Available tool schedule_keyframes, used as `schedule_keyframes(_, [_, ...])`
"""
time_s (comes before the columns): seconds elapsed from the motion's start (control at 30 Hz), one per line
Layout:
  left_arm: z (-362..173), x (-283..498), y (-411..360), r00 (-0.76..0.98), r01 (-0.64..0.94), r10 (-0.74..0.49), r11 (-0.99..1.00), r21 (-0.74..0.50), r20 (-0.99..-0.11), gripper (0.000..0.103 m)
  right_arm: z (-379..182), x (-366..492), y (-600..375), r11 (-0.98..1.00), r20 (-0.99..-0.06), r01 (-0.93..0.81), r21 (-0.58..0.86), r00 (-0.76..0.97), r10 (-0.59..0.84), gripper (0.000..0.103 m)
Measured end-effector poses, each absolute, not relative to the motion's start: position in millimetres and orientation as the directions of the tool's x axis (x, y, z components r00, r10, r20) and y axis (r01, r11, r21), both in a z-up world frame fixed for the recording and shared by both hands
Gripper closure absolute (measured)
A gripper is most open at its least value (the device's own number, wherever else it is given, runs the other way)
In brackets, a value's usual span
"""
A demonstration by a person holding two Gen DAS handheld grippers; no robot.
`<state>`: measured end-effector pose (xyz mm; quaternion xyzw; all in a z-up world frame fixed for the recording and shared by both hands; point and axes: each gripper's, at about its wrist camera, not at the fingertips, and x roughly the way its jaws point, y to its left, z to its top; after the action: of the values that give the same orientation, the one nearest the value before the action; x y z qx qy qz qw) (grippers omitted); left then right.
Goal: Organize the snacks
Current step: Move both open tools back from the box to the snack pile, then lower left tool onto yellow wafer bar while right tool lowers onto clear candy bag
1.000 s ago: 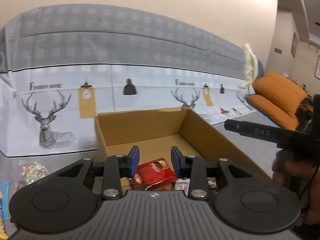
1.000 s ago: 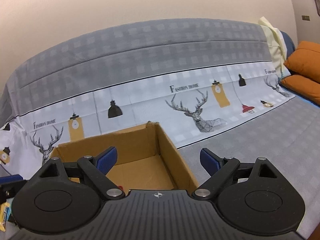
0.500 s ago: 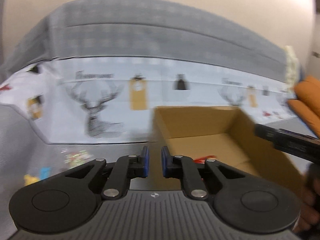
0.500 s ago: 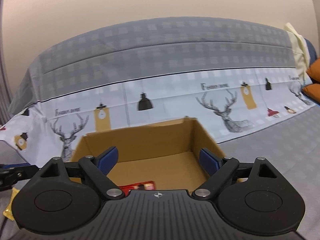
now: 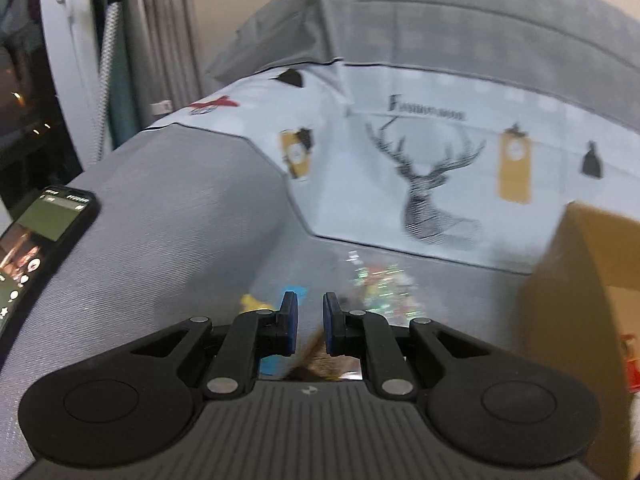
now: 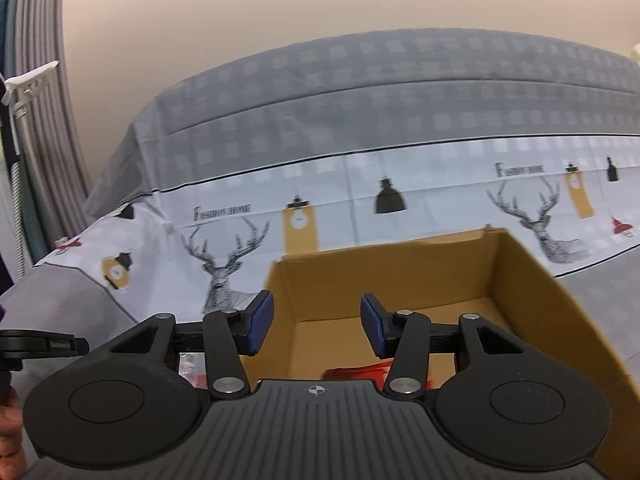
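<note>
An open cardboard box (image 6: 520,280) stands on the grey sofa seat, with a red snack packet (image 6: 360,372) on its floor. Its left wall shows at the right edge of the left wrist view (image 5: 580,280). My left gripper (image 5: 306,320) is empty, its jaws a narrow gap apart, above loose snacks on the seat: a clear packet of colourful sweets (image 5: 380,284), a yellow packet (image 5: 254,302) and a brown packet (image 5: 316,364) beneath the fingers. My right gripper (image 6: 316,328) is open and empty over the box's left wall.
A phone (image 5: 36,236) with a lit screen lies on the sofa's left armrest. The sofa back (image 6: 360,200) wears a grey and white deer-print cover. Curtains (image 5: 160,40) hang at the left. The left gripper's body (image 6: 36,346) shows at the right wrist view's left edge.
My left gripper has swung left from over the box to the loose snacks, its jaws narrowed. My right gripper has shifted left over the box and its jaws have closed partway.
</note>
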<state>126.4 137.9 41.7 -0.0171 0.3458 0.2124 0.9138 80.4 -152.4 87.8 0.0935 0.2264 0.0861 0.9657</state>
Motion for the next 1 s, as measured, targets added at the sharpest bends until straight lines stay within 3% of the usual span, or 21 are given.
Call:
schedule_keyframes(0.37, [-30.2, 143.6, 178.2, 0.496, -0.485, 0.49, 0.841, 0.239, -0.717, 0.088, 82.9, 76.0, -117.4, 0.954, -0.403, -0.19, 0.234, 0.874, 0.272, 0.031])
schedule_keyframes(0.53, [-44.3, 147.0, 189.0, 0.47, -0.503, 0.476, 0.836, 0.217, -0.743, 0.087, 84.1, 75.2, -109.8, 0.949, -0.387, -0.228, 0.217, 0.872, 0.299, 0.024])
schedule_keyframes(0.67, [-42.1, 138.0, 197.0, 0.484, -0.535, 0.432, 0.835, 0.134, -0.762, 0.094, 89.2, 78.0, -98.1, 0.943, -0.386, -0.281, 0.176, 0.862, 0.329, 0.022])
schedule_keyframes(0.77, [-36.1, 122.4, 209.7, 0.491, -0.591, 0.368, 0.807, 0.009, -0.79, 0.095, 98.3, 90.7, -78.1, 0.928, -0.427, -0.331, 0.173, 0.824, 0.373, 0.016])
schedule_keyframes(0.87, [-29.0, 103.0, 218.6, 0.5, -0.634, 0.303, 0.766, -0.105, -0.811, 0.095, 102.7, 122.2, -41.6, 0.918, -0.55, -0.349, 0.188, 0.737, 0.393, 0.008])
schedule_keyframes(1.0, [-27.3, 94.2, 215.5, 0.504, -0.63, 0.242, 0.759, -0.161, -0.829, 0.095, 86.0, 168.2, 1.7, 0.902, -0.679, -0.346, 0.257, 0.6, 0.423, 0.008])
